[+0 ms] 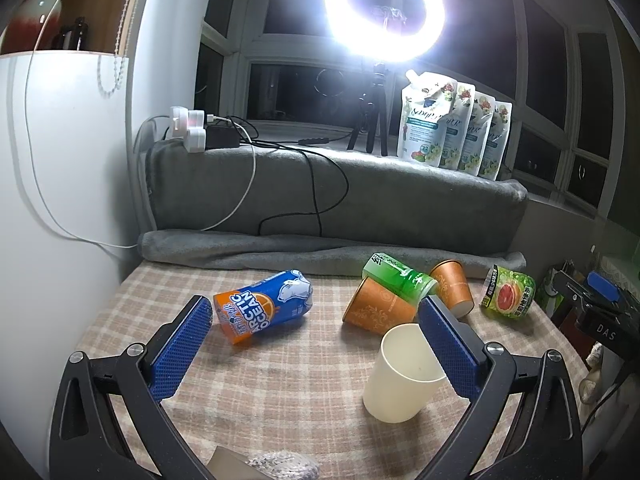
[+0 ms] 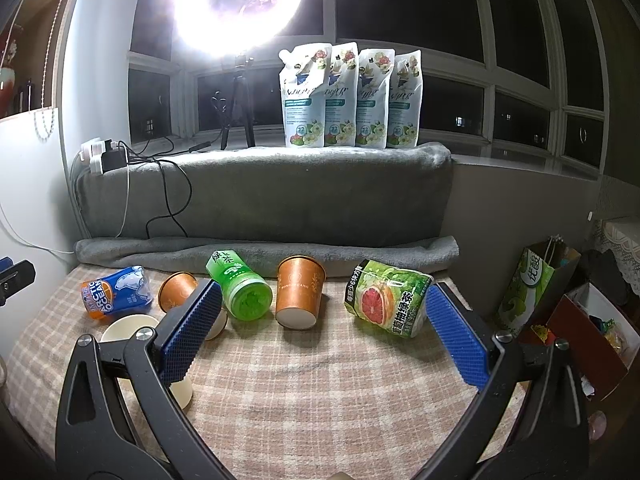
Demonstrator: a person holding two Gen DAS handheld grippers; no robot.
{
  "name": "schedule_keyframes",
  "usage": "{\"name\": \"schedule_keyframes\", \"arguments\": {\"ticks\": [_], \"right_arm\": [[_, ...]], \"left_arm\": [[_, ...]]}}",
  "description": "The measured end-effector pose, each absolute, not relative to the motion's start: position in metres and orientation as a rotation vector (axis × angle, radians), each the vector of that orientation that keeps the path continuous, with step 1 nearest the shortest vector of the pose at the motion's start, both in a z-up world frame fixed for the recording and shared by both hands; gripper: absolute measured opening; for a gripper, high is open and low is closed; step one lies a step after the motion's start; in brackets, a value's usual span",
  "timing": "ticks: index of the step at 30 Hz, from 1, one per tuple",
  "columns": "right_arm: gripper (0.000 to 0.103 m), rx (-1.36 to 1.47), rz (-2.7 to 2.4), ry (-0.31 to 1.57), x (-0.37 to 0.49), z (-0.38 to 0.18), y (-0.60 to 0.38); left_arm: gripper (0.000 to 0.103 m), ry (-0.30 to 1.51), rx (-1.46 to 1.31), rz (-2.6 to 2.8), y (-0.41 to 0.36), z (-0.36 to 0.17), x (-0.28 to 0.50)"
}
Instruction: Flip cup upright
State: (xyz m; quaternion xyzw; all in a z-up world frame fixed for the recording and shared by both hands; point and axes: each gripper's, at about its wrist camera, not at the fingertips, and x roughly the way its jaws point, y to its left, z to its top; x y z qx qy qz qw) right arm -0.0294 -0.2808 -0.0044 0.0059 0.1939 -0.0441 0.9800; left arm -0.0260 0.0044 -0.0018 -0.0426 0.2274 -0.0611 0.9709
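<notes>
Left wrist view: a checked tablecloth (image 1: 280, 380) covers the table, backed by a grey blanket (image 1: 360, 200) with four detergent pouches (image 1: 452, 120) standing on top under a ring light (image 1: 384, 12). The left gripper (image 1: 316, 348) is spread wide and grasps nothing; the cream cup (image 1: 404, 372) stands upright, mouth up, just inside its right-hand finger and possibly touching it. Beyond lie an Arctic Ocean can (image 1: 262, 306), two orange paper cups (image 1: 380, 306) on their sides and a green bottle (image 1: 400, 280) resting across them. The right gripper (image 2: 320, 332) is likewise wide open and empty, with a grapefruit tea bottle (image 2: 390, 298) beside its right finger. Risk: a sideways withdrawal of the left gripper could catch the light cup and topple it again.
</notes>
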Motion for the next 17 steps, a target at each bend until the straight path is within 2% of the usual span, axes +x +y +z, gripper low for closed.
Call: {"name": "schedule_keyframes", "arguments": {"ticks": [17], "right_arm": [[0.103, 0.009, -0.08, 0.396, -0.0286, -0.0082, -0.2791]], "left_arm": [[0.102, 0.441, -0.071, -0.117, 0.0028, -0.0025, -0.0287]]}}
